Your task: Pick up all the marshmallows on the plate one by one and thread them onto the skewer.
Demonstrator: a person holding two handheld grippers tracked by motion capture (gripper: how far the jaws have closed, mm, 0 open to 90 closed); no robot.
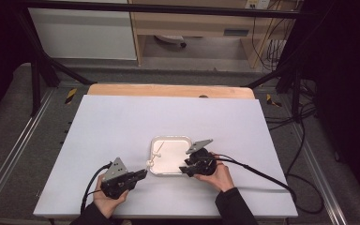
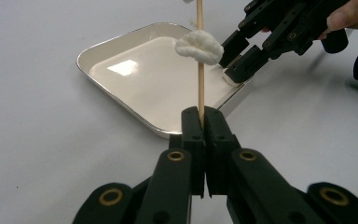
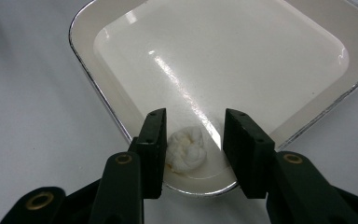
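Your left gripper [image 2: 200, 122] has its fingers [image 2: 192, 140] pressed together on a thin wooden skewer [image 2: 200, 84], which rises upright in the left gripper view. 1 white marshmallow-like lump [image 2: 198, 46] is threaded on the skewer, above the fingers and over the near edge of the tray [image 2: 121, 107]. In the high view the left gripper [image 1: 143, 174] sits on the desk [image 1: 122, 126] just left of the tray [image 1: 170, 138], the skewer [image 1: 155, 154] slanting over the tray's left side.

Your right gripper [image 3: 193, 140] has its fingers [image 3: 153, 149] spread, astride the tray rim [image 3: 200, 191]. A 2nd white lump [image 3: 185, 151] lies inside the tray at that near corner, between the fingers and closer to the left one; whether it touches that finger you cannot tell. In the high view the right gripper [image 1: 186, 169] points at the tray's right near corner, and your right hand [image 1: 218, 177] holds it from behind. The tray is cream inside with a bright metal rim.
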